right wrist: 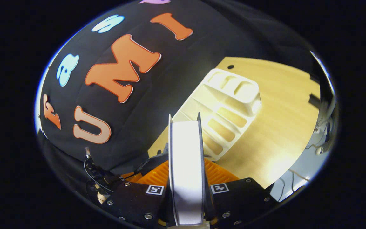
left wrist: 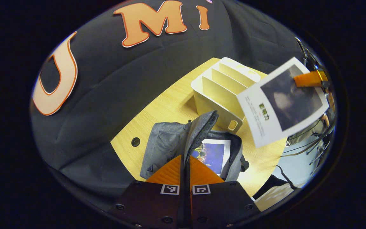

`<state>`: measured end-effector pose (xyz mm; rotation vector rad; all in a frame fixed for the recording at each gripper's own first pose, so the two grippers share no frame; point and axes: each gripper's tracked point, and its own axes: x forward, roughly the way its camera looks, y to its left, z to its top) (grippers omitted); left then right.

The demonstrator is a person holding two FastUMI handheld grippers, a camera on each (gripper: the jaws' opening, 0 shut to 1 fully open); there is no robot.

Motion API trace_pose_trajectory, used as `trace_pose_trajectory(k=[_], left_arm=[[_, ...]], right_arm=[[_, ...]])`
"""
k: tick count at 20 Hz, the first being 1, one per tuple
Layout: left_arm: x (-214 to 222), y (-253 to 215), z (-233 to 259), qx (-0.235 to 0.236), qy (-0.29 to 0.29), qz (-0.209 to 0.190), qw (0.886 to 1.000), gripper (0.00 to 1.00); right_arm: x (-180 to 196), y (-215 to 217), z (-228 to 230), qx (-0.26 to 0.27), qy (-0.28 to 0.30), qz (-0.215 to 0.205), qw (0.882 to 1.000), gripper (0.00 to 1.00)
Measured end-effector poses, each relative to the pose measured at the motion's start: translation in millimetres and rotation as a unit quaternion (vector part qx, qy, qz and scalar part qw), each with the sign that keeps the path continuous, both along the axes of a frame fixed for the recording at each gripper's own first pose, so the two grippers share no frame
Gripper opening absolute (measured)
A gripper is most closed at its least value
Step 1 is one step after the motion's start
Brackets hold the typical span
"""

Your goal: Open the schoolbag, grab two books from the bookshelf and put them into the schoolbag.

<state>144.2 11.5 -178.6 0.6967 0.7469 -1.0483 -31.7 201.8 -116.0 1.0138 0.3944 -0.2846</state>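
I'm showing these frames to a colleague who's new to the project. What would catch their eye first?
Probably the white book held in the air by the right gripper, above the table's edge beside the cream bookshelf. Next, the grey schoolbag below, its flap pinched open by the left gripper, with one book already inside.

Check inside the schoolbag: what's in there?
One book lies inside the open schoolbag. The flap held by the left gripper hides the rest.

black cloth wall point(left wrist: 113, 82), light wood table point(left wrist: 170, 105)
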Motion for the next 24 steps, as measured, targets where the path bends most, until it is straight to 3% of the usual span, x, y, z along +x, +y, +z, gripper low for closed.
trace_pose_trajectory(k=[4, 9, 10, 11, 12, 14, 15, 16, 17, 24], left_arm=[[-3, 2, 1, 0.01, -0.009, -0.005, 1.0, 0.01], [-5, -4, 3, 0.014, -0.006, -0.004, 1.0, 0.01], [-5, -5, 2, 0.013, -0.003, -0.003, 1.0, 0.01], [-4, -5, 3, 0.012, -0.001, 0.0, 1.0, 0.07], [-4, -6, 5, 0.01, 0.0, 0.003, 1.0, 0.01], [-2, -6, 7, 0.005, 0.003, 0.011, 1.0, 0.01], [-3, -5, 8, 0.003, 0.004, 0.011, 1.0, 0.07], [-3, -5, 8, 0.003, 0.003, 0.012, 1.0, 0.07], [-3, -5, 7, 0.003, 0.003, 0.011, 1.0, 0.01], [-25, -13, 19, 0.002, -0.013, -0.028, 1.0, 0.01]], right_arm=[[14, 21, -50, 0.092, -0.025, -0.012, 0.995, 0.39], [44, 58, -96, 0.164, -0.036, 0.014, 0.986, 0.39], [55, 65, -106, 0.169, -0.031, 0.018, 0.985, 0.39], [65, 73, -114, 0.172, -0.023, 0.021, 0.985, 0.39], [74, 78, -124, 0.18, -0.017, 0.02, 0.983, 0.39], [91, 86, -131, 0.195, -0.031, 0.015, 0.98, 0.39], [99, 90, -134, 0.195, -0.038, 0.017, 0.98, 0.39], [109, 96, -136, 0.193, -0.041, 0.018, 0.98, 0.39], [119, 103, -137, 0.19, -0.045, 0.021, 0.98, 0.39], [175, 138, -143, 0.181, -0.071, -0.019, 0.981, 0.39]])
